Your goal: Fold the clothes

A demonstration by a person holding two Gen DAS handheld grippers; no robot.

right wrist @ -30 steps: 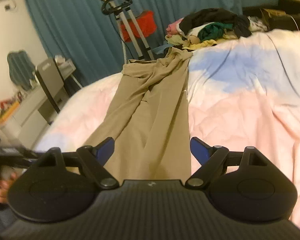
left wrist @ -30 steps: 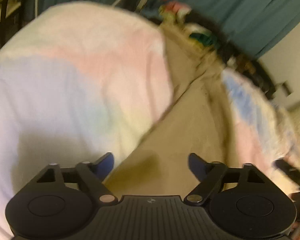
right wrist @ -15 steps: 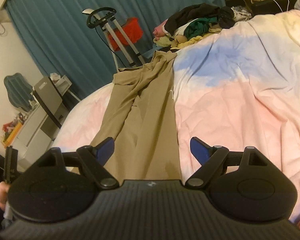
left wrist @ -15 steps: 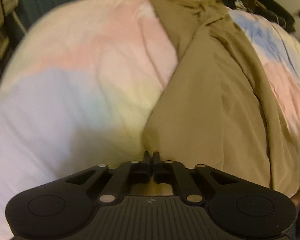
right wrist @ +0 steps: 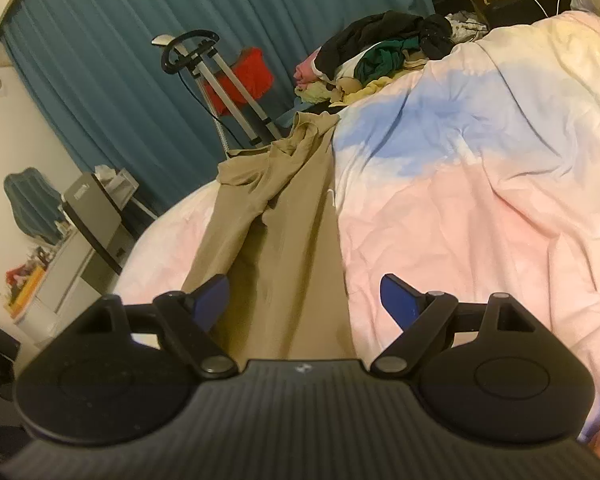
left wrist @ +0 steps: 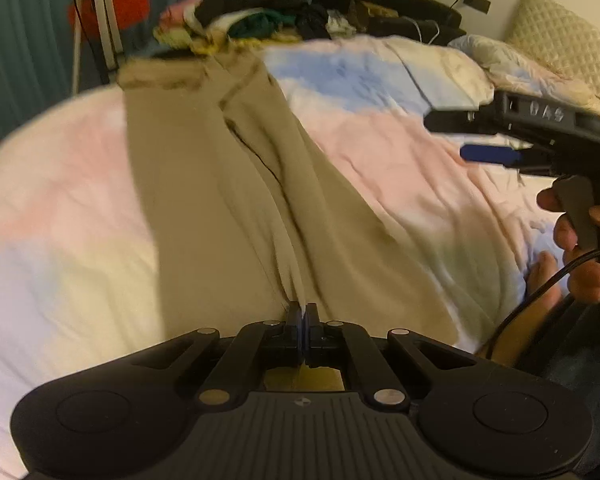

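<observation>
Beyond khaki trousers (right wrist: 276,240), a clothes pile (right wrist: 384,56) crowds the bed (right wrist: 480,184).

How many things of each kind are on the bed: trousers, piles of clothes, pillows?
Trousers: 1, the tan trousers spread flat
Piles of clothes: 1, the pile at the far edge
Pillows: 1, the quilted pillow
Total: 3
</observation>
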